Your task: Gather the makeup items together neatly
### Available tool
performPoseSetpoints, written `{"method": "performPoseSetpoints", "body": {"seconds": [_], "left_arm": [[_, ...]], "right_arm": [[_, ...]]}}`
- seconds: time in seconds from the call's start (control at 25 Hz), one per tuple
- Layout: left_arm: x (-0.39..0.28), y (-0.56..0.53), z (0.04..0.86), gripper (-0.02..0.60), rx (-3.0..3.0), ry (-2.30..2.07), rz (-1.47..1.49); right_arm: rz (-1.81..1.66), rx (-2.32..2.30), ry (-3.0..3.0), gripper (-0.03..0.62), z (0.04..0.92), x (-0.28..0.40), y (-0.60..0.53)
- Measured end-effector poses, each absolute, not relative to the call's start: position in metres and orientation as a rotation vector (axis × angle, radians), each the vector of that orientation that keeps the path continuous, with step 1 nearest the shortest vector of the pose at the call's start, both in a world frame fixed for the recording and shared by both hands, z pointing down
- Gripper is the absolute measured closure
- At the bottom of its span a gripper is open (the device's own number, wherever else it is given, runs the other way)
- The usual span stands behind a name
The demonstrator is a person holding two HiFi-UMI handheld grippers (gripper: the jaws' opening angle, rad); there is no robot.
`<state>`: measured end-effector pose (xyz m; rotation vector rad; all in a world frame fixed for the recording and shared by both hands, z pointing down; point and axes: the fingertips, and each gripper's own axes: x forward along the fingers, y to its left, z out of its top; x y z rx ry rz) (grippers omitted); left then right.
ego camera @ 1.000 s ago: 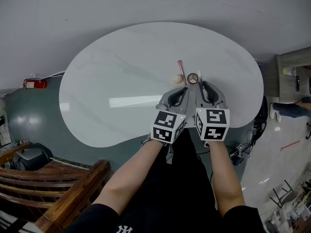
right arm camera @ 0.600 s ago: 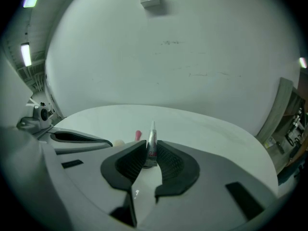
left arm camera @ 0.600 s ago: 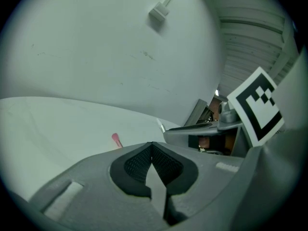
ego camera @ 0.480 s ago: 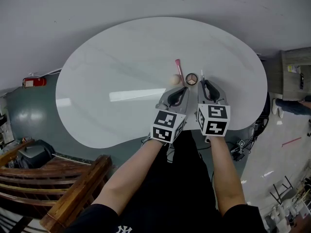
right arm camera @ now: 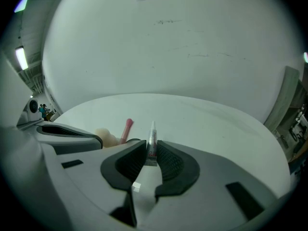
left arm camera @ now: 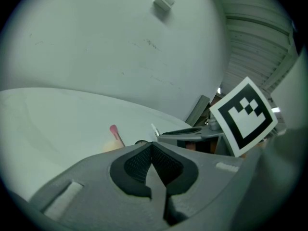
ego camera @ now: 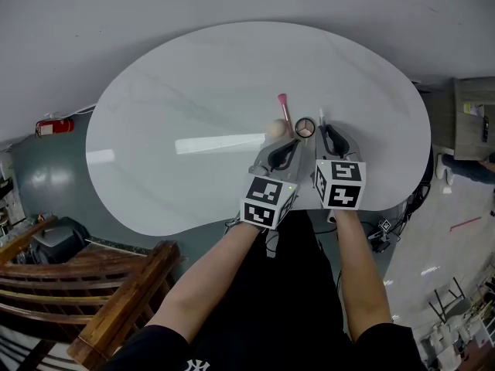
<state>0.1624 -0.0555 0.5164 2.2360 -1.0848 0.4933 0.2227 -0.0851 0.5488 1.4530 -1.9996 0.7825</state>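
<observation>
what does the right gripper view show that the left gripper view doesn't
Only the right gripper view: the right claw from behind, its pads shut on a small clear tube.
Only the left gripper view: the left claw with its pads meeting and nothing between them, and the marker cube on the right gripper.
Both: the pink brush, the beige sponge, the white table and the tube's tip.

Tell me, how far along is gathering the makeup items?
Done: the pink brush, beige sponge and round compact lie close together on the table. In hand: the right gripper holds a small tube beside that group. Remaining: set the tube down with them. The left gripper is shut, empty.
</observation>
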Motion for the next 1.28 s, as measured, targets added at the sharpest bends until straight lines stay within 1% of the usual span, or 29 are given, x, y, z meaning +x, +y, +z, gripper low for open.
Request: {"method": "performPoseSetpoints", "body": {"seconds": [0.6, 1.28], "left_arm": [[0.167, -0.061, 0.527, 0.572, 2.205, -1.093, 0.51], [0.168, -0.065, 0.529, 0.572, 2.201, -1.092, 0.511]], "right_arm": [[0.83, 1.373, -1.998, 0.516, 0.574, 0.223, -0.094], [0.889, 1.321, -2.037, 0.51, 0.572, 0.219, -0.095]]}}
